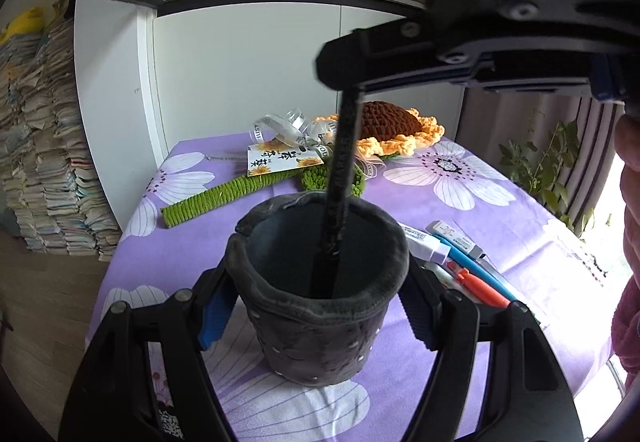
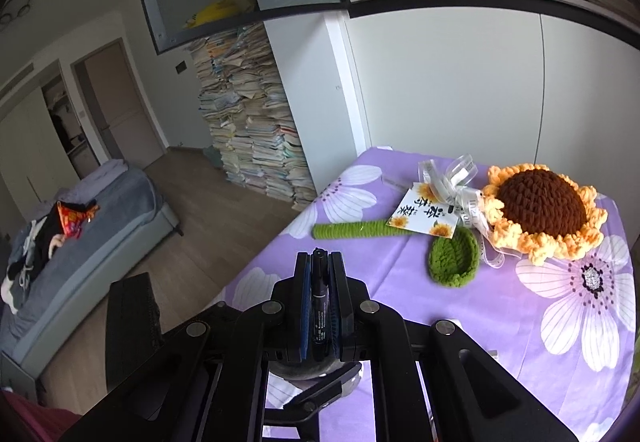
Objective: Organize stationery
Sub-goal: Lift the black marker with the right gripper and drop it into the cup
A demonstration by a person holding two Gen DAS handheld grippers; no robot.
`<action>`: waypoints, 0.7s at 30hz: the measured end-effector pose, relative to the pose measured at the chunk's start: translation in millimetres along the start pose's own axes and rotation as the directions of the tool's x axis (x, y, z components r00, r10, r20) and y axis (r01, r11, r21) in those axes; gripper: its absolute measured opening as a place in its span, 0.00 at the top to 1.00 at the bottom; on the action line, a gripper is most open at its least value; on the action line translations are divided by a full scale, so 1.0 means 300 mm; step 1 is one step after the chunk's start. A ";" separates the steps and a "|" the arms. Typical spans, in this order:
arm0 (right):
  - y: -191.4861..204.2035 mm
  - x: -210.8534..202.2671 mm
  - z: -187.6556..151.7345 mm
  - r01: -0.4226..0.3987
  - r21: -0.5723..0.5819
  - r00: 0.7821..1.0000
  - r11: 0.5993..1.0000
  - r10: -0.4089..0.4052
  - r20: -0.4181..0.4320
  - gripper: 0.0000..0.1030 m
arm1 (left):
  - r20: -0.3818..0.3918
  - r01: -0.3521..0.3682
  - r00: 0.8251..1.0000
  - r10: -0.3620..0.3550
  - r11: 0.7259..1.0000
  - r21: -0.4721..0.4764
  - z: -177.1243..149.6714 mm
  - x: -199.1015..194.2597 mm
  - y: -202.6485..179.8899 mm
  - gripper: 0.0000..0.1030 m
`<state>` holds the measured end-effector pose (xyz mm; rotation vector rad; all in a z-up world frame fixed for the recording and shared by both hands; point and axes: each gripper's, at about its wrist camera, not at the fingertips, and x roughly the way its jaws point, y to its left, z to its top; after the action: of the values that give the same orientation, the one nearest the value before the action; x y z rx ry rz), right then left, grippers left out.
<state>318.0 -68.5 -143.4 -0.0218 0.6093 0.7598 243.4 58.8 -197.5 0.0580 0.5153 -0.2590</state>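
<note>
A dark grey felt pen cup (image 1: 320, 290) stands upright on the purple flowered tablecloth (image 1: 460, 322). My left gripper (image 1: 316, 314) is shut on the cup, one blue-padded finger on each side of its wall. My right gripper (image 1: 360, 70) hangs above the cup, shut on a black marker (image 1: 340, 178) whose lower end reaches down inside the cup. In the right wrist view the black marker (image 2: 320, 306) is clamped between the two fingers of my right gripper (image 2: 320, 262), and the cup's rim (image 2: 308, 370) shows just below them.
Several pens and a white correction tape (image 1: 452, 254) lie on the cloth right of the cup. A crocheted sunflower (image 2: 540, 210) with green stem (image 2: 352, 230), leaf, ribbon and card lies at the back. Book stacks (image 2: 256, 130) stand on the floor to the left.
</note>
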 end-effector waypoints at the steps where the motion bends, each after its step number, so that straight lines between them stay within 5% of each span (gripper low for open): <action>1: -0.002 0.006 -0.002 -0.010 0.001 1.000 1.000 0.010 -0.005 0.91 | -0.001 -0.003 1.000 0.003 1.000 0.006 0.002 0.000 -0.003 0.32; 21: -0.038 0.051 -0.044 -0.086 0.048 0.993 0.995 0.090 -0.076 0.90 | -0.003 0.009 1.000 -0.009 1.000 -0.012 0.003 0.006 0.007 0.31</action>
<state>327.3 -70.0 -164.5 0.0169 0.7053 0.8332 245.8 60.4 -197.6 0.0450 0.5203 -0.2644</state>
